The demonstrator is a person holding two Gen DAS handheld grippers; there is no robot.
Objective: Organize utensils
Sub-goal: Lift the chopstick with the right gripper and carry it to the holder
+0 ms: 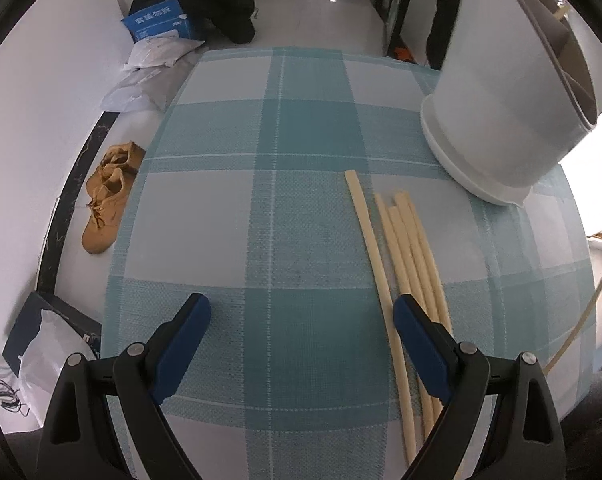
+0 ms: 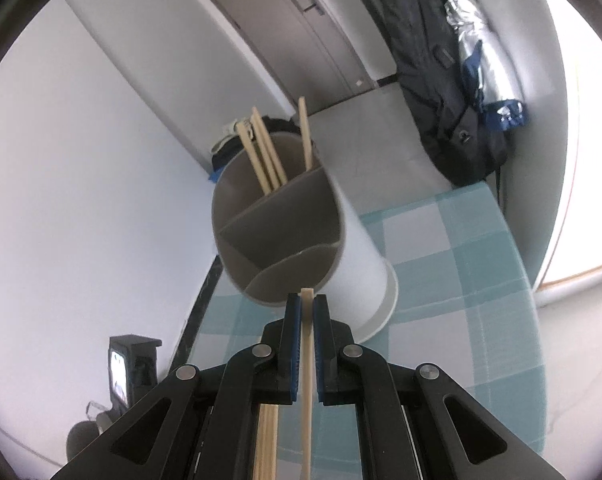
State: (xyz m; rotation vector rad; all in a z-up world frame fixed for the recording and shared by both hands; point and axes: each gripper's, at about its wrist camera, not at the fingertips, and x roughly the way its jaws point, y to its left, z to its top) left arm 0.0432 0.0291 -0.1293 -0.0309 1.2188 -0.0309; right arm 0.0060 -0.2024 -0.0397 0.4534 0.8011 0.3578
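Since my right gripper [image 2: 306, 308] is clamped tight on one chopstick [image 2: 306, 360], I'd aim its tip past the jaws into the holder [image 2: 281, 232] compartment with the others, while my left gripper [image 1: 301, 320] hangs wide open, empty.

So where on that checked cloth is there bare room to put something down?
The widest bare patch of the checked tablecloth runs from its floor-side edge near the tan shoe across to the loose chopsticks. It is crowded between those chopsticks and the white utensil holder.
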